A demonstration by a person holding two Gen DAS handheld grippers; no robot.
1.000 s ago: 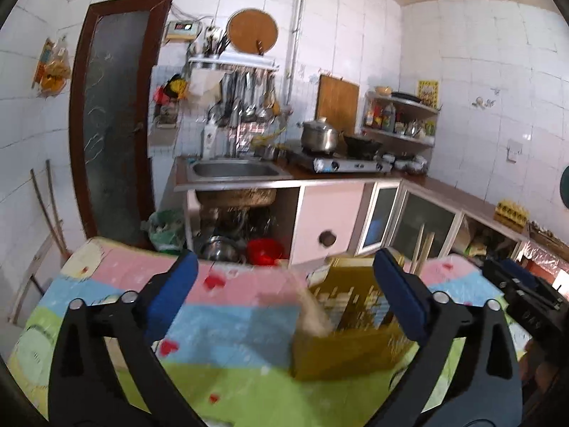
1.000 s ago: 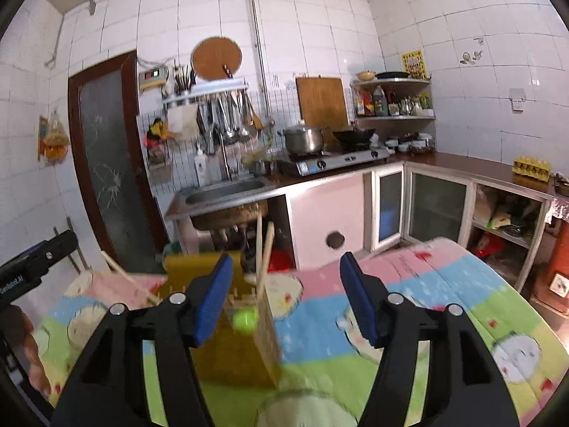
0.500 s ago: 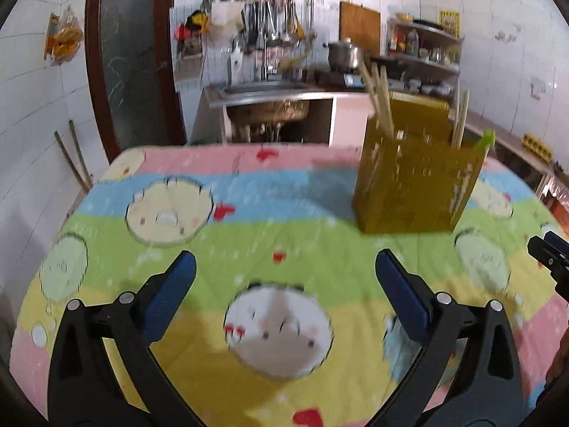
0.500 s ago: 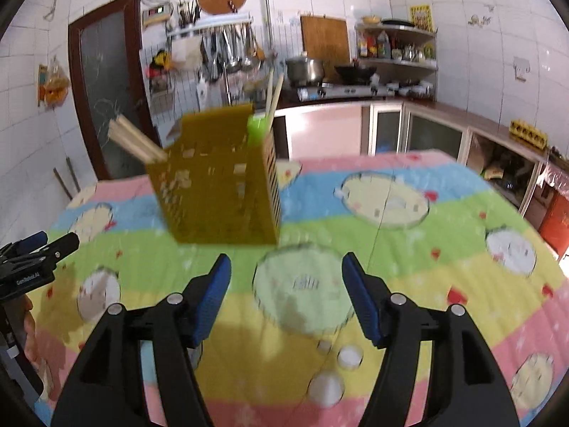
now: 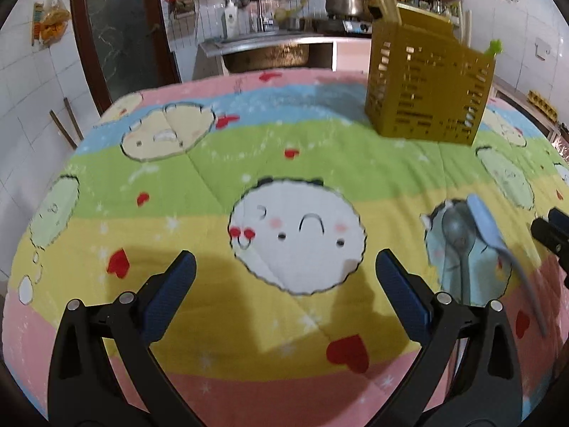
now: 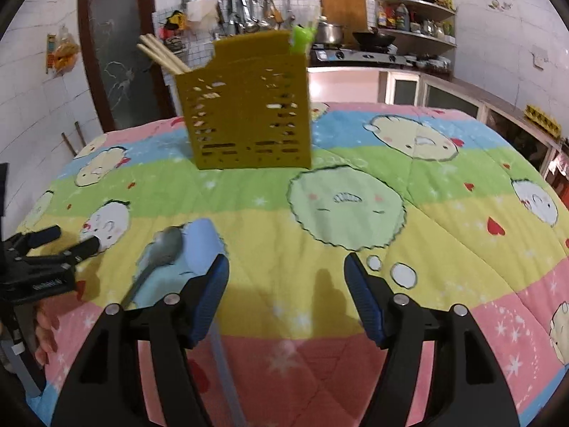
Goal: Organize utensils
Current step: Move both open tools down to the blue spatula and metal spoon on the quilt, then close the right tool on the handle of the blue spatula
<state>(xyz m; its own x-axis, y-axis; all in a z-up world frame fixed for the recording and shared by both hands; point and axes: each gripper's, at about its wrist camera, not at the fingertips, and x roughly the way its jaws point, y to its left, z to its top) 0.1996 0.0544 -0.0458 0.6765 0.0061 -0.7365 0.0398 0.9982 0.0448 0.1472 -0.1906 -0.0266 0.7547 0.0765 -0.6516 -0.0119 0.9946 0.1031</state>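
A metal spoon [image 5: 458, 235] and a light-blue spatula [image 5: 487, 226] are seen lying side by side on the cartoon-print cloth [image 5: 295, 163] covering the desk. Farther back, a yellow slotted utensil holder [image 6: 249, 106] with chopsticks [image 6: 160, 53] stands upright. The left gripper [image 5: 284, 284] and right gripper [image 6: 286, 295] are held with fingers spread, nothing between them.

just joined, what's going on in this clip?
A person with two handheld grippers is sorting utensils on a table covered with a cartoon quilt. Both the left gripper and the right gripper are open and hold nothing. A metal spoon and a light blue utensil lie side by side on the quilt near the right gripper. The yellow slotted holder stands farther back, with chopsticks and a green-topped item already in it.
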